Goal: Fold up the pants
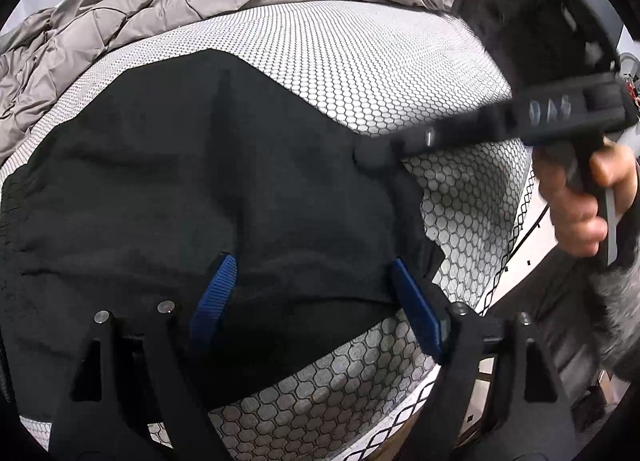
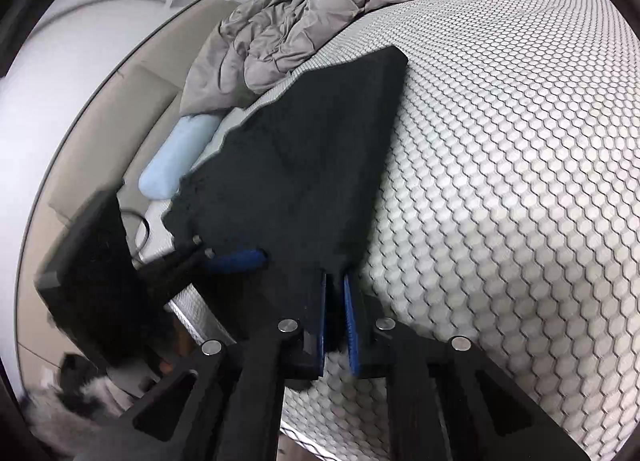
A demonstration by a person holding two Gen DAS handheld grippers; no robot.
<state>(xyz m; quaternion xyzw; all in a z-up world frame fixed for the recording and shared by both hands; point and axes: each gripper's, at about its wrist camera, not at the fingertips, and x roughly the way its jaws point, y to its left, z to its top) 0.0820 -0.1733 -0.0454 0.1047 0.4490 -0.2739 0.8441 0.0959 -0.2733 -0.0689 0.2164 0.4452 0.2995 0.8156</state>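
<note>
Black pants [image 1: 200, 181] lie spread on a mattress with a hexagon pattern [image 1: 380, 61]. My left gripper [image 1: 316, 301] stands open over the pants' near edge, its blue pads wide apart with fabric lying between them but not pinched. My right gripper [image 1: 370, 153] reaches in from the right, held by a hand [image 1: 580, 201], its tip at the pants' right edge. In the right wrist view, the right gripper [image 2: 336, 321] is shut on a fold of the pants [image 2: 312, 161]. One blue pad [image 2: 236, 259] of the left gripper shows at the left.
A crumpled grey quilt [image 1: 160, 1] is heaped along the far side of the mattress [image 2: 500, 181]. A light blue cushion-like thing [image 2: 172, 165] lies beside the mattress by the wall. The mattress edge drops off at the right [image 1: 516, 221].
</note>
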